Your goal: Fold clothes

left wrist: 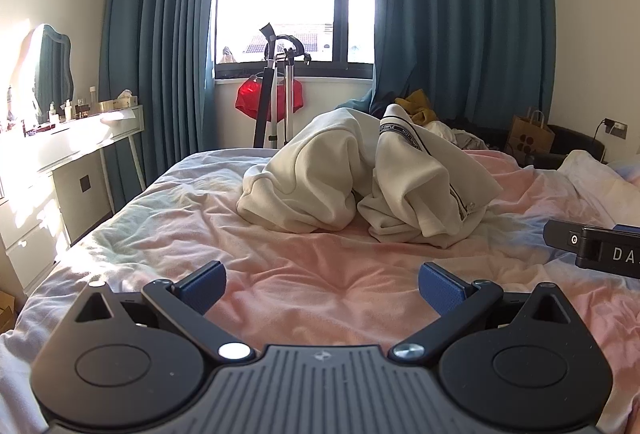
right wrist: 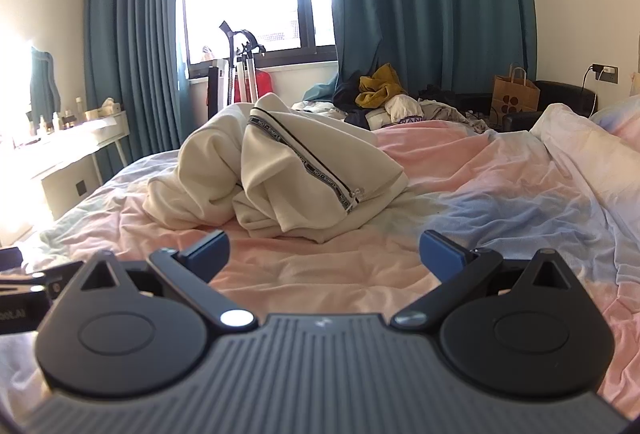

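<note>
Cream zip-up garment (left wrist: 360,170) lying in a crumpled heap on the pink-and-blue bedspread (left wrist: 280,274), straight ahead of both tools and well apart from them. Left gripper (left wrist: 322,284): blue pads spread wide, holding nothing. Right gripper (right wrist: 325,252): likewise spread and empty. In the left view the heap sits slightly right of centre; in the right view, slightly left of centre, so the garment lies between the two lines of approach, with neither hand clearly nearer. The heap's long axis runs roughly across the bed, left to right. The printed zipper band (right wrist: 308,162) descends from the peak toward the near right edge, ending at the zip pull; collar and hem cannot be told apart in this bundle, so its heading is uncertain.
</note>
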`<state>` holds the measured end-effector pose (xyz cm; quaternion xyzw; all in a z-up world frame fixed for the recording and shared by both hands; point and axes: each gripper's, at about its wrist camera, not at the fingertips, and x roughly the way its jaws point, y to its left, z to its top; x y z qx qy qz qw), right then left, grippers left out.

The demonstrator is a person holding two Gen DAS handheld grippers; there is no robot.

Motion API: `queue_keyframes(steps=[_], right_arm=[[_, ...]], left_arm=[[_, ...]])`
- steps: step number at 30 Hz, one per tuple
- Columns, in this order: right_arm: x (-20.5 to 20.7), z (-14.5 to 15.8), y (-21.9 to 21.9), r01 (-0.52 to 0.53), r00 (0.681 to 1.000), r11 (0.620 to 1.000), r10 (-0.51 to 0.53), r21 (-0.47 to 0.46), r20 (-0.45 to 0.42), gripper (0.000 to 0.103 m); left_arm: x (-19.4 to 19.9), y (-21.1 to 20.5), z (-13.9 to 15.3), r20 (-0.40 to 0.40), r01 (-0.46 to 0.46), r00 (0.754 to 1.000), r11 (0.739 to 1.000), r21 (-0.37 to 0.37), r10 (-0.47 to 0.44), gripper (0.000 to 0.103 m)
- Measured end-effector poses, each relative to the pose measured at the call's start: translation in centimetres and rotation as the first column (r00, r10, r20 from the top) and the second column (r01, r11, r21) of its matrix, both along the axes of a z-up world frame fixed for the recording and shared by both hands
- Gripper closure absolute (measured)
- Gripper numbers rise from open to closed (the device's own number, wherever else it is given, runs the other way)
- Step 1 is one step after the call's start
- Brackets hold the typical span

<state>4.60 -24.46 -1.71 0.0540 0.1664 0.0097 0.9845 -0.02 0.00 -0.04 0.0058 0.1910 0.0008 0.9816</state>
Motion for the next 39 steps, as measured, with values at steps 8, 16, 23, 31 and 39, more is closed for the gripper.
queue_keyframes(steps=[8,16,23,31,39], right_arm=[[-0.14,-0.21,0.6,0.005,1.0,0.999,-0.004,-0.035,0.017,0.0],[0.05,0.07,0.41,0.001,1.0,0.999,0.0,-0.042,0.011,0.0],[-0.1,0.05,0.53,-0.003,1.0,0.999,0.004,-0.047,0.011,0.0],[-0.03,-0.04,0.45,-0.004,1.0,0.999,0.004,-0.042,0.002,0.0],[-0.1,-0.1,0.53,-0.006,1.0,0.999,0.006,-0.045,-0.001,0.0]], left_arm=[[-0.2,0.01,-0.4,0.009,-0.002,1.0,1.0,-0.01,0.002,0.0],[0.24,0.26,-0.07,-0.011,-0.001,1.0,1.0,-0.013,0.001,0.0],[0.05,-0.03,-0.16,-0.013,0.01,1.0,1.0,-0.002,-0.01,0.0],[0.06,-0.26,-0.29,-0.013,0.011,1.0,1.0,0.008,-0.01,0.0],[0.15,-0.19,-0.43,-0.019,0.012,1.0,1.0,0.008,-0.012,0.0]])
